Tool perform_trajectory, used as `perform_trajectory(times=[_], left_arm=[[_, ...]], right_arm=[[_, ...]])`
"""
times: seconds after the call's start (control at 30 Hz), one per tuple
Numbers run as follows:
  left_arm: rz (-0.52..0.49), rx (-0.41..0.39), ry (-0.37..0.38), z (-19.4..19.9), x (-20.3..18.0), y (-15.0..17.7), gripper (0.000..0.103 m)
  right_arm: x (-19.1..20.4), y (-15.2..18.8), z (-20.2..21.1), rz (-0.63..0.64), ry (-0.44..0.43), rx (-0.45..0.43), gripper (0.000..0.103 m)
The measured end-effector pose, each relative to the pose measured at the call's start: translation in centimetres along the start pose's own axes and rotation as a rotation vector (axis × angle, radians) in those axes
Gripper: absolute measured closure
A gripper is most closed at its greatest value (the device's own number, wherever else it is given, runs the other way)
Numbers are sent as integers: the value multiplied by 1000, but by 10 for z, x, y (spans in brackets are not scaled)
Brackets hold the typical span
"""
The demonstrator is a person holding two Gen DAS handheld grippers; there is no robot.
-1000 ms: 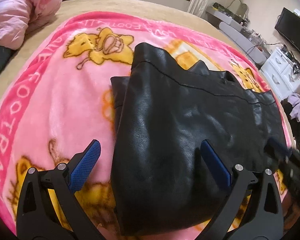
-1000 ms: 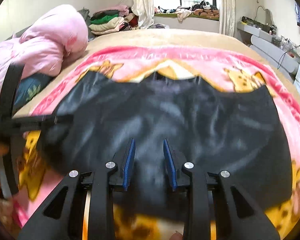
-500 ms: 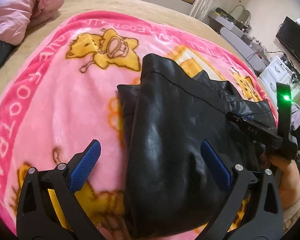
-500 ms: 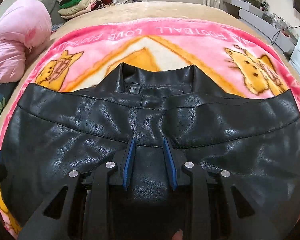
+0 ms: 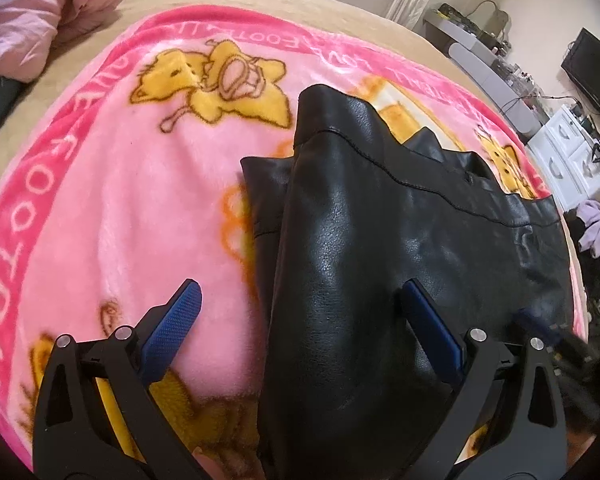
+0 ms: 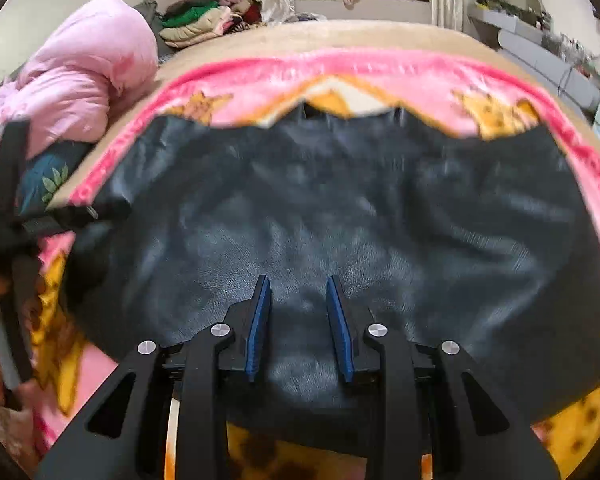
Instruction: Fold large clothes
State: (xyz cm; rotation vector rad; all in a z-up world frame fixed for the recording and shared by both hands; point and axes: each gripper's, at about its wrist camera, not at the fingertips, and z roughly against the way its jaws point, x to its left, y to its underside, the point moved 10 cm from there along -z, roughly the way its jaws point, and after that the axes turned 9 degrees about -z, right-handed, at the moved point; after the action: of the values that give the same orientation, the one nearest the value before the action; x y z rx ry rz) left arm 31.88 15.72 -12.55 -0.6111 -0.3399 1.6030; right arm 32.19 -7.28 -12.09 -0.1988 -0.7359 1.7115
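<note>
Jacket (image 6: 340,208) smears into blur, near hem cut off behind the narrowly parted, empty right gripper (image 6: 299,328); left gripper (image 5: 304,320) gapes wide.

We counted: 1 jacket (image 5: 380,264) | 1 blanket (image 5: 112,200) | 2 grippers, left (image 5: 304,320) and right (image 6: 299,322) | 1 duvet (image 6: 80,76) | 1 TV (image 5: 592,76)

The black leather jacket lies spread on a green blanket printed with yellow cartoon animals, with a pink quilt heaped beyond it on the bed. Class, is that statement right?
Not quite. The blanket is pink with a deeper pink border, not green; both wrist views show this, the left most clearly. The rest holds: the black leather jacket lies on it, the print is yellow cartoon animals, and a pink quilt is heaped beyond it on the bed.
</note>
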Motion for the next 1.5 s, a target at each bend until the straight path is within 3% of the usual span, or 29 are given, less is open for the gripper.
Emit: perform_trajectory(times=[0.03, 0.1, 0.17, 0.23, 0.33, 0.47, 0.8, 1.0, 1.2, 1.3, 1.37, 1.5], left_arm=[[-3, -4, -3, 1, 0, -1, 9], [-9, -10, -12, 3, 1, -3, 9], [-16, -19, -25, 6, 2, -5, 9], [-18, -26, -34, 7, 4, -7, 9], [-22, -33, -62, 9, 9, -10, 10], [-13, -40, -85, 12, 18, -12, 10], [24, -32, -83, 12, 35, -14, 9], [48, -26, -65, 7, 41, -13, 9], [85, -2, -6, -3, 44, -13, 9], [116, 9, 40, -5, 41, -11, 10], [129, 19, 72, -7, 38, -9, 9], [160, 30, 149, -11, 25, -5, 9]], right_arm=[[-1, 2, -4, 1, -3, -3, 75], [3, 1, 5, -4, -24, -35, 65], [12, -1, 21, -4, -74, -66, 38], [30, 2, 38, 54, -104, -110, 35], [58, 9, 49, 150, -125, -142, 18], [101, 27, 54, 282, -169, -150, 8], [160, 65, 13, 694, 44, -166, 7], [164, 66, -23, 789, 132, -158, 6], [168, 44, -35, 809, 162, -220, 8], [175, 42, -21, 887, 187, -318, 29], [177, 43, -12, 908, 175, -348, 55], [177, 41, -1, 904, 151, -388, 68]])
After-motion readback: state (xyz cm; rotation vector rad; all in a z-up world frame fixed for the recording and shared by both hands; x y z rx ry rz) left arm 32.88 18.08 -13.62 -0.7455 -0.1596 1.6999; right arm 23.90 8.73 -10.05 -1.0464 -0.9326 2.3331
